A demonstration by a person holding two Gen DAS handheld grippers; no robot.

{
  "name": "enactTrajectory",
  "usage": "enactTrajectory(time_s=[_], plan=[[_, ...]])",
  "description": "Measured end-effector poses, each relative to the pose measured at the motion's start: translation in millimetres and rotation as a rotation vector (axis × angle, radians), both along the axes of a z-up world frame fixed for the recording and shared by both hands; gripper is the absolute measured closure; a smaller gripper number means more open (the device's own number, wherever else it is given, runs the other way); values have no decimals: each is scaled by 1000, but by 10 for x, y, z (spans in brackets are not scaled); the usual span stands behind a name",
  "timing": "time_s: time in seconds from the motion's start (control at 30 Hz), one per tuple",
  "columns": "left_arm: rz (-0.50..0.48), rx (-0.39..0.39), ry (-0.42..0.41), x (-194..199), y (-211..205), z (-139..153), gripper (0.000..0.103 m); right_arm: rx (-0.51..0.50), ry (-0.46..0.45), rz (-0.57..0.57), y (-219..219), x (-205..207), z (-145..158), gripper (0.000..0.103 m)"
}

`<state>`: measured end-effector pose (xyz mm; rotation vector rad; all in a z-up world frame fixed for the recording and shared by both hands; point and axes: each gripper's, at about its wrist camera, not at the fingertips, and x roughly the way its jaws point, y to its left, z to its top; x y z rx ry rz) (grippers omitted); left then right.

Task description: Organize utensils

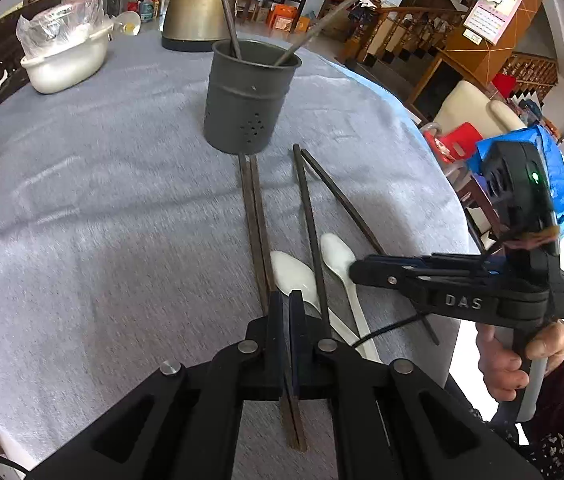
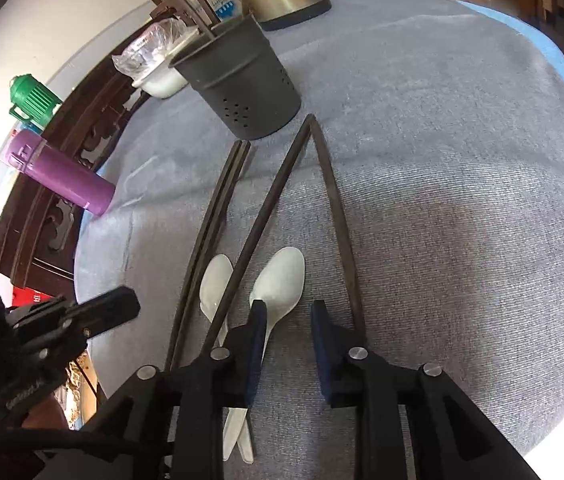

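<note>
Utensils half sorted: two sticks in holder, rest on desk

Utensils are split between the grey holder [image 1: 248,96] and the cloth-covered desk [image 1: 82,200] w/ most of the job seemingly left. Two chopsticks [image 1: 228,12] stand in the holder. In front of it lie a tight pair of chopsticks [image 1: 254,220], two more splayed in a V [image 1: 309,216], and two white spoons [image 1: 293,276] w/ handles toward the person.

Left gripper [image 1: 285,300] hangs over the near end of the tight pair, jaws together; the pair runs under them and out behind, but whether it is pinched or just passing beneath can't be told from either view. Right gripper [image 2: 287,312], held in a hand [image 1: 521,356], has jaws apart, nothing between the pads; they straddle bare cloth just beside a spoon handle and one V stick.

Judged progress: early. Four sticks and both spoons are not yet in the holder.

Around: brass kettle [image 1: 202,4] behind the holder, white bowl w/ plastic wrap [image 1: 66,56] far left, purple flask [image 2: 62,176] at the desk edge, all apart from the work zone. Likely snag: spoons and sticks overlap, so lifting one may drag its neighbour.
</note>
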<state>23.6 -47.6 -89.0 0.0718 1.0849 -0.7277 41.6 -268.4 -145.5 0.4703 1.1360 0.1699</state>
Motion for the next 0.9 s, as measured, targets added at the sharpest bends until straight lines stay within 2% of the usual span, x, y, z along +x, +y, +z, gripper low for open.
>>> enactTrajectory(time_s=[0.17,0.23,0.3,0.4,0.5,0.6,0.8,0.9], plan=[[3,-14,11,-21,43,-3,101,-106,21,22,191,132,41,75],[-3,-21,15,-39,67,12,101,-151,29,48,283,184,54,68],[-23,-29,31,-78,79,12,101,-198,21,69,350,223,59,66],[-44,-17,39,-137,62,-3,101,-290,-3,100,466,313,58,67],[-53,-10,54,-158,40,-14,101,-330,-21,91,449,318,47,70],[-68,-13,77,-136,-12,-5,101,-319,-28,84,367,261,48,70],[-100,28,125,-18,-250,-43,101,-168,-20,45,25,43,49,70],[-96,40,183,68,-328,-123,101,-147,-29,43,-54,-77,41,69]])
